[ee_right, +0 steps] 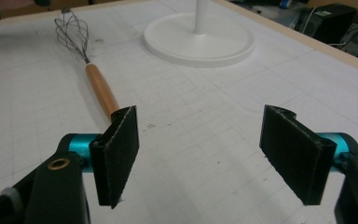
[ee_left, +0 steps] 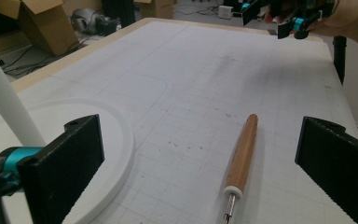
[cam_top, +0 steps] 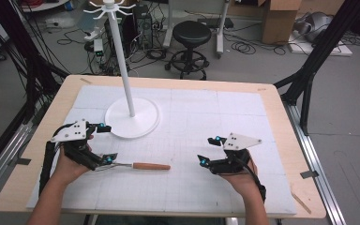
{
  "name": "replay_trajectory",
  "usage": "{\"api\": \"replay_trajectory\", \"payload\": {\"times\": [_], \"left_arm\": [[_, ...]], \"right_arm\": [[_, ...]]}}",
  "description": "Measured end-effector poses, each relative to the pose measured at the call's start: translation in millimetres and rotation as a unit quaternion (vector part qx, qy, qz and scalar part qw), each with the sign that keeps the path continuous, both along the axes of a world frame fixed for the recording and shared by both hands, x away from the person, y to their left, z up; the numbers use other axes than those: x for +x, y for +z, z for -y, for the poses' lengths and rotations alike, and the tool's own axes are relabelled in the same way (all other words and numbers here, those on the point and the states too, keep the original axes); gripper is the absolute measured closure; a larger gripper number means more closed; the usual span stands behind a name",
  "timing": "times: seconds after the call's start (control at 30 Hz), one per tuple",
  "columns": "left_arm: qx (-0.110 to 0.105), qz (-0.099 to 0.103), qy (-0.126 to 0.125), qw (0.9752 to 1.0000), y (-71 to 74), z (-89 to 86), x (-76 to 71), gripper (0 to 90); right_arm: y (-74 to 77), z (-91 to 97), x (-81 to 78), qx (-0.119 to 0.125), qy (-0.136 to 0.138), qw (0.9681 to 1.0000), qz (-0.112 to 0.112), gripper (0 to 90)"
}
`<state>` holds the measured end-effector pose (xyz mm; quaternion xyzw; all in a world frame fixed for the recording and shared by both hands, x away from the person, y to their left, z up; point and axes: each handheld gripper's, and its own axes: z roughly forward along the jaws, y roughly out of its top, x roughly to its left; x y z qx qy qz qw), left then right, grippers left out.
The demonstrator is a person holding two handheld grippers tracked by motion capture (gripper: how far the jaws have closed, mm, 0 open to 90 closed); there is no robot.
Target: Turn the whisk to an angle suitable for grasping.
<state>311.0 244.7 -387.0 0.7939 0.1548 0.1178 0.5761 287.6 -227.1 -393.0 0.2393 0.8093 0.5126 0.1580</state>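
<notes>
My left gripper (cam_top: pixel 104 143), spread, hovers around the whisk (cam_top: pixel 136 165) lying near the desk's front edge; my right gripper (cam_top: pixel 207 151) is spread, empty. Grasping is not yet done.

The whisk (cam_top: pixel 133 165) lies flat on the mat (cam_top: pixel 192 122), its wire end at the left gripper (cam_top: pixel 104 143) and its handle running toward the right gripper (cam_top: pixel 207 151), which sits well apart from the handle's tip. The stand's round base (cam_top: pixel 145 123) rests on the mat just beyond the left gripper, its pole (cam_top: pixel 124 70) rising from the middle. Whether the wires touch the left gripper's lower jaw is hard to tell.
</notes>
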Motion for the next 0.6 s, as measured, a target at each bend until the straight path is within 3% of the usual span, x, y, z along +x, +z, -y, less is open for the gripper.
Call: {"api": "replay_trajectory", "payload": {"times": [0.1,0.6], "left_arm": [[0.0,0.0,-0.001,1.0,0.1,0.4,-0.1,1.7],[0.008,-0.003,-0.007,0.9999,-0.7,3.1,0.0,1.7]], "right_arm": [[0.6,8.1,1.3,0.012,-0.014,0.9998,0.002,21.5],[8.5,34.5,-1.1,0.047,-0.061,0.9969,0.013,15.0]]}}
